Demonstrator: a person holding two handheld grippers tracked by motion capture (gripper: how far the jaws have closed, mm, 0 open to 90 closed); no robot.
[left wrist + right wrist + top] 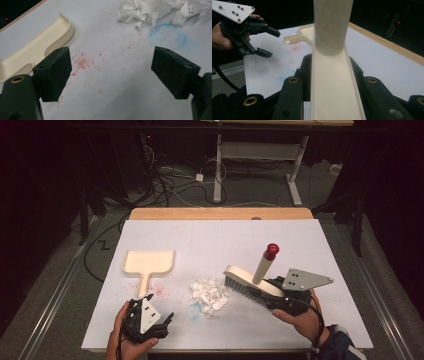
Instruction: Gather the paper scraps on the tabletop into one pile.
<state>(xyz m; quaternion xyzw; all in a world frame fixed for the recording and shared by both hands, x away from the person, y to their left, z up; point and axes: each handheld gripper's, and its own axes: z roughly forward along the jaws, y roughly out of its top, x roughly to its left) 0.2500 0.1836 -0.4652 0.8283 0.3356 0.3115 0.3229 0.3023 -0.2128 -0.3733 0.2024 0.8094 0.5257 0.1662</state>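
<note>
A cream brush point(252, 282) with grey bristles and a red-knobbed handle point(271, 251) hangs tilted above the table, right of a pile of white paper scraps point(209, 295). My right gripper point(270, 297) is shut on the brush's back; in the right gripper view the cream brush body point(334, 85) runs between the jaws and its handle point(332, 25) rises ahead. A cream dustpan point(148, 262) lies flat at the left. My left gripper point(160, 306) stands open just below the dustpan's handle. In the left gripper view nothing lies between my left gripper's point(111, 70) jaws, with the dustpan point(37, 47) at left and the scraps point(160, 11) ahead.
Red specks point(83, 62) and a blue ring stain point(167, 37) mark the white table cover point(225, 237). A wooden table edge point(220, 213) runs along the far side. Cables and a desk frame point(260, 165) stand on the floor beyond.
</note>
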